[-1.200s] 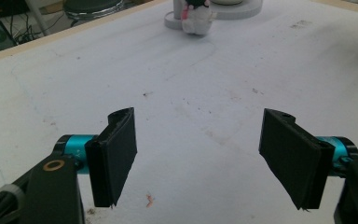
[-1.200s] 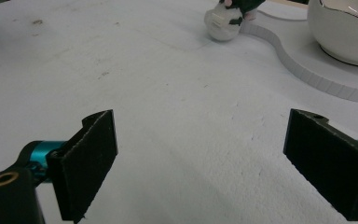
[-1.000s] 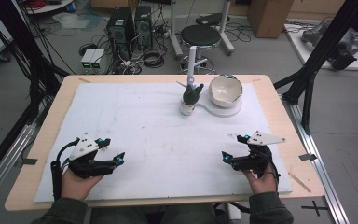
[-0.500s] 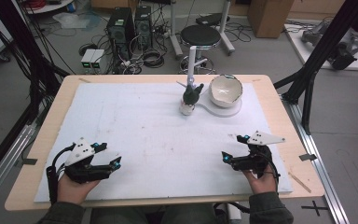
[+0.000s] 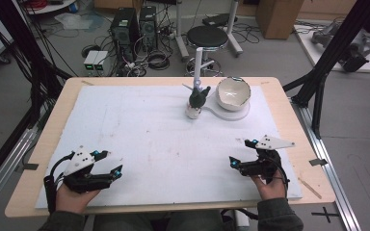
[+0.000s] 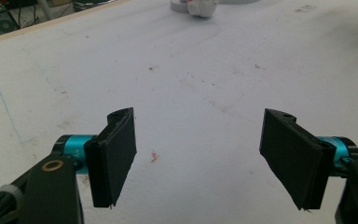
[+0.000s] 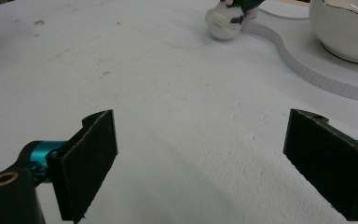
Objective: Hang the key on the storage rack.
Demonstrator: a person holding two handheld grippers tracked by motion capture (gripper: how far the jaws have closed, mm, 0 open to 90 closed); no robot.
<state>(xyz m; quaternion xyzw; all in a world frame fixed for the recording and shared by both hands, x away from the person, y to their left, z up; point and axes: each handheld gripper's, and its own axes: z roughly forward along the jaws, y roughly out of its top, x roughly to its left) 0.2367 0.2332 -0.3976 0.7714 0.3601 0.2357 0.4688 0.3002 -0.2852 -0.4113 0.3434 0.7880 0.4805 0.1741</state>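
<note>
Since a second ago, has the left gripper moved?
Yes. The left gripper has slid back toward the table's near edge, farther from the bowl.

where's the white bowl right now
In the high view, the white bowl sits at the table's far right, on a white base beside the small green-topped figure.

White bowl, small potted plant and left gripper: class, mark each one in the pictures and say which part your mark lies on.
White bowl (image 5: 232, 91), high view, its inner wall.
Small potted plant (image 5: 196, 98), high view, its green foliage.
Left gripper (image 5: 112, 161), high view, midway between its open fingertips.
</note>
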